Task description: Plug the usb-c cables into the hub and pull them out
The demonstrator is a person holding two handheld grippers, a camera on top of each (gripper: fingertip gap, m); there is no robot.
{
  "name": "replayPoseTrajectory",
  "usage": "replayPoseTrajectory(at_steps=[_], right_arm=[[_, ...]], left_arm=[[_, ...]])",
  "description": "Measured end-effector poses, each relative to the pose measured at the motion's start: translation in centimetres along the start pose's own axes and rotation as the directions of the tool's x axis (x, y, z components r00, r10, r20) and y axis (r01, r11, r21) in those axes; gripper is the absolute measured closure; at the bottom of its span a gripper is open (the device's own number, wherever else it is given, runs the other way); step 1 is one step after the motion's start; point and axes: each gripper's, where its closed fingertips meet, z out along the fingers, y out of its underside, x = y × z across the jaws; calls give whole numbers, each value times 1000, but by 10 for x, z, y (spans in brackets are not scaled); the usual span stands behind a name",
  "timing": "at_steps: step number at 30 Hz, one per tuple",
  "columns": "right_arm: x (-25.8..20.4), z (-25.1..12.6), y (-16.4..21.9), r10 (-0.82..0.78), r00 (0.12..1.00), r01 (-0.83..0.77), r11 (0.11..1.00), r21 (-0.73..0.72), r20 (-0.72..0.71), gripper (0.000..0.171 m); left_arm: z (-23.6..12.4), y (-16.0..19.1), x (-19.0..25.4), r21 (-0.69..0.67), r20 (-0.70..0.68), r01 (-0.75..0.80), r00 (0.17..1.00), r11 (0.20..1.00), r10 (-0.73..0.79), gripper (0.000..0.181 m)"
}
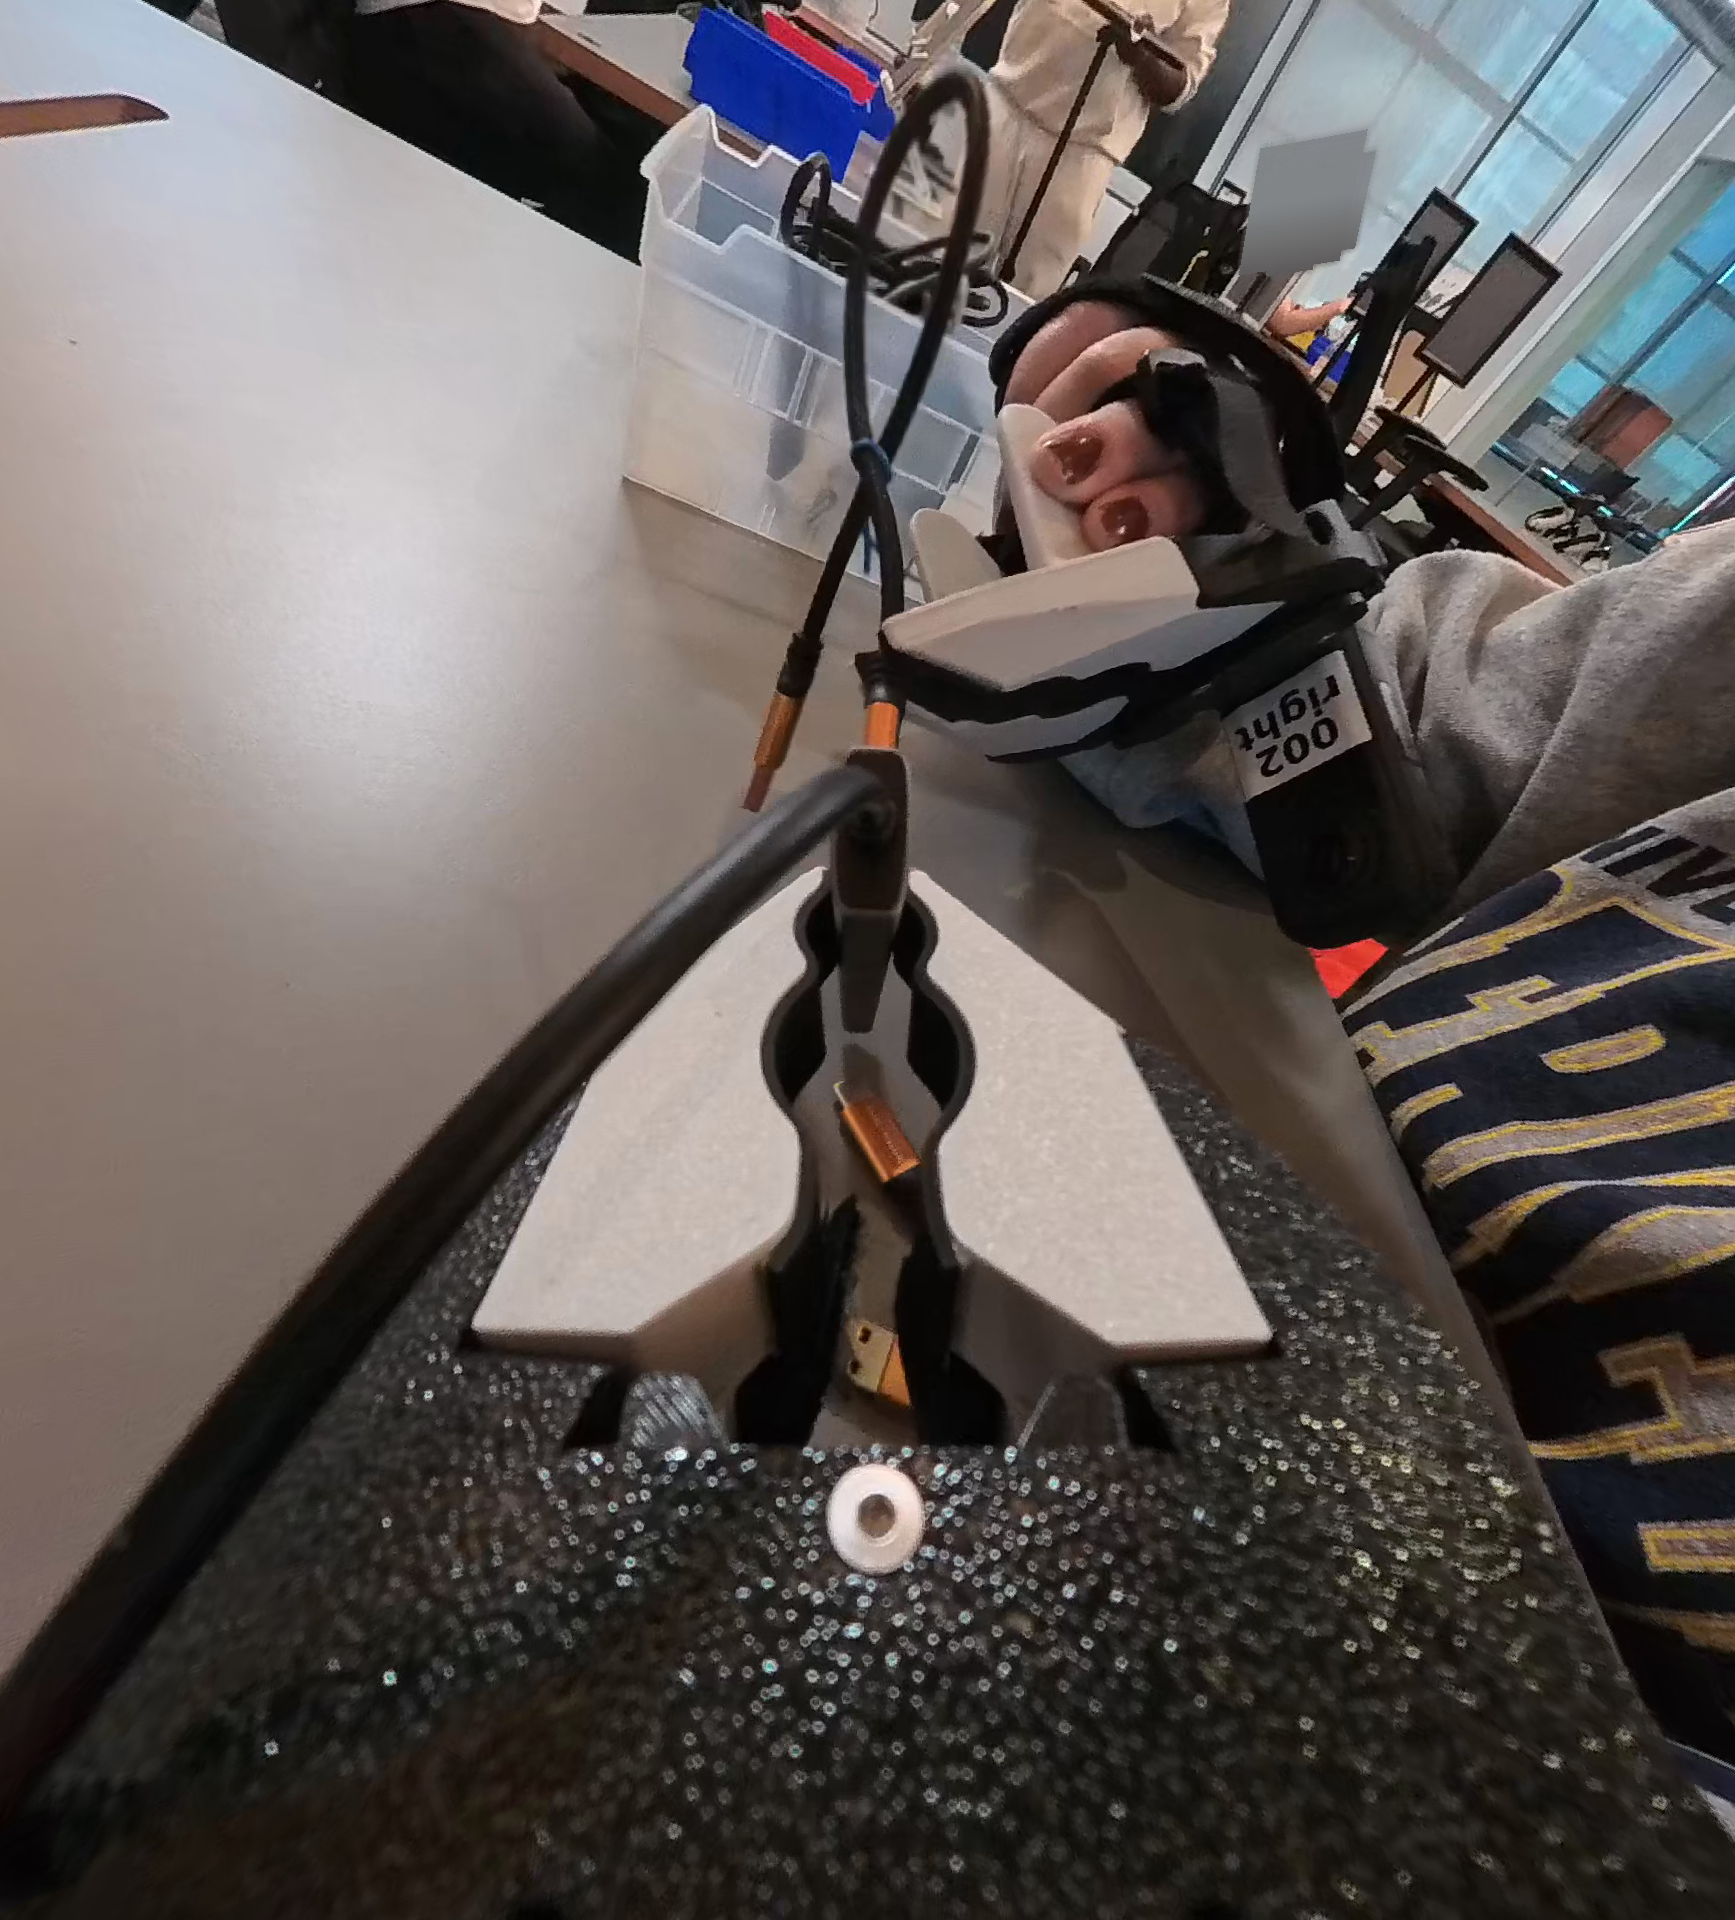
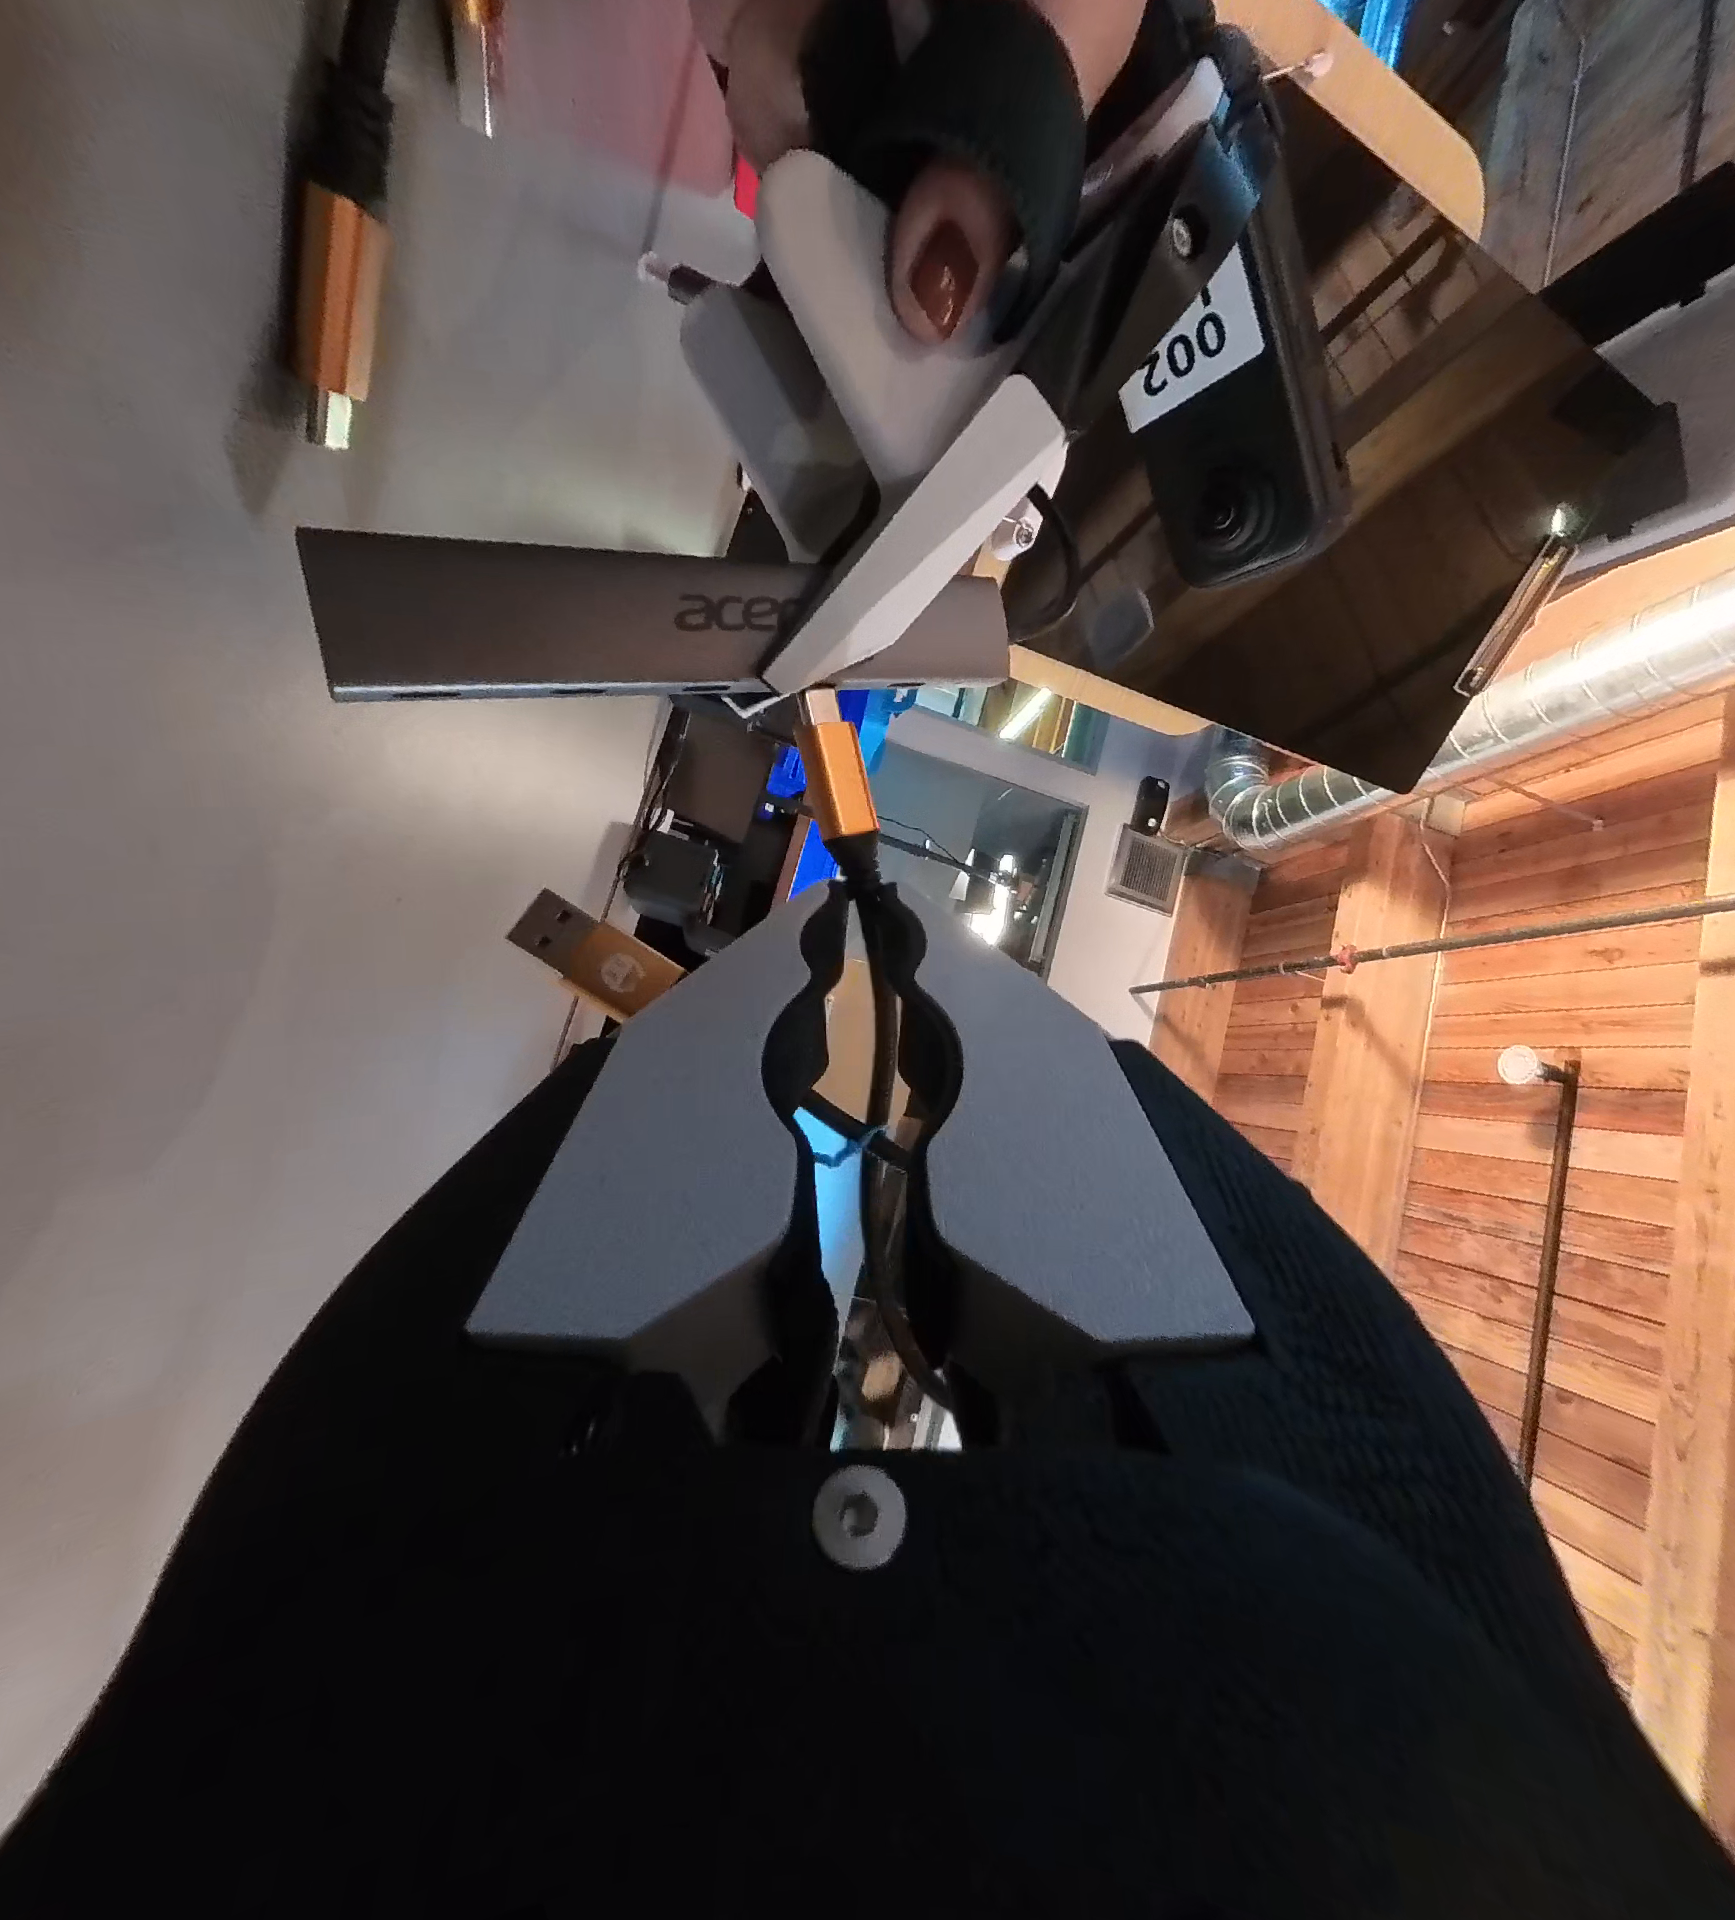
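In the left wrist view the left claw (image 1: 868,914) is clenched on the narrow end of the grey hub (image 1: 871,883), which stands edge-on at the middle of the frame; the hub's own thick black lead (image 1: 530,1049) sweeps off toward 8 o'clock. Just above the hub, an orange-shelled plug (image 1: 882,724) meets its top edge, and its thin black cable (image 1: 920,312) loops up toward 12 o'clock, tied with a small blue band. A second orange plug (image 1: 776,732) hangs free just to the left, clear of the hub. At 2 o'clock the right claw (image 1: 904,649) comes in sideways, its white fingers (image 1: 1050,613) closed beside the seated plug, a hand (image 1: 1102,447) wrapped round its grip. A clear bin (image 1: 738,343) of cables sits on the grey worktop (image 1: 271,623) at 12 o'clock. In the right wrist view, which is turned on its side, the right claw (image 2: 863,914) grips the black cable just behind the orange plug (image 2: 839,774), whose metal tip sits at the hub's (image 2: 530,613) port edge; whether it is fully home I cannot tell. The left claw (image 2: 790,675) pinches the hub from 1 o'clock. Another orange plug (image 2: 338,312) lies on the worktop (image 2: 115,935) at 10 o'clock, and a USB-A plug (image 2: 593,956) at 9 o'clock.
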Motion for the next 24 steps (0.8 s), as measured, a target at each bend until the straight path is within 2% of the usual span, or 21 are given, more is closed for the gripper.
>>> replayPoseTrajectory(at_steps=[6, 17, 24], right_arm=[[-2, 7, -1, 5, 1000, -5, 1000, 8, -5, 168], [-6, 13, -4, 6, 1000, -6, 1000, 10, 1, 167], [-5, 12, -5, 60, 998, -60, 998, 11, 17, 167]], left_arm=[[-3, -5, 0, 36, -14, 25, 1000, 999, -25, 173], [1, 0, 1, 6, -15, 15, 1000, 1000, -15, 173], [0, 1, -1, 4, -6, 22, 1000, 1000, -22, 173]])
